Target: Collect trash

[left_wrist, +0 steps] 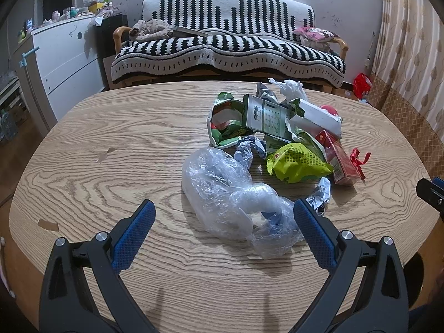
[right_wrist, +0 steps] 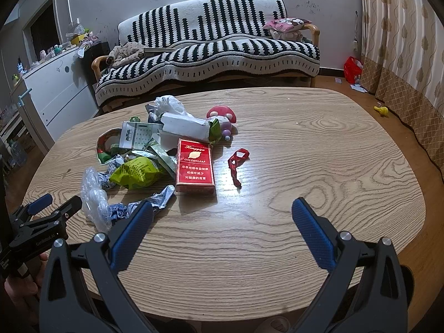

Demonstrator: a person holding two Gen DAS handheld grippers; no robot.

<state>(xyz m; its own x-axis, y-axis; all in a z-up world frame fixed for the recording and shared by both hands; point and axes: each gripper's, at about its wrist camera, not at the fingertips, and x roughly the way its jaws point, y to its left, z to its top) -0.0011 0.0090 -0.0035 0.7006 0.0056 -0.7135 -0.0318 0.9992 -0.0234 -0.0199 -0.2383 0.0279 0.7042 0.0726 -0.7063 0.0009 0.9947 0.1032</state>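
A heap of trash lies on the wooden table [left_wrist: 97, 180]. Nearest me is a crumpled clear plastic bag [left_wrist: 230, 194], whose near end sits between the fingers of my open left gripper [left_wrist: 223, 208]. Behind it are a yellow-green snack bag [left_wrist: 297, 163], a red carton [left_wrist: 340, 161], a red ribbon [left_wrist: 359, 161], a white box [left_wrist: 316, 116] and a green-and-white wrapper [left_wrist: 224, 122]. My right gripper [right_wrist: 222, 208] hovers open over bare table, just in front of the red carton [right_wrist: 195, 165] and the red ribbon [right_wrist: 237, 165]. The left gripper [right_wrist: 51, 206] shows at the left edge of the right wrist view.
A sofa [left_wrist: 230, 44] with a black-and-white striped cover stands behind the table. A white cabinet [left_wrist: 61, 55] is at the left, curtains [right_wrist: 402, 41] at the right. A red-capped mushroom toy [right_wrist: 222, 113] sits behind the heap. The table [right_wrist: 319, 152] shows bare wood to the right of the ribbon.
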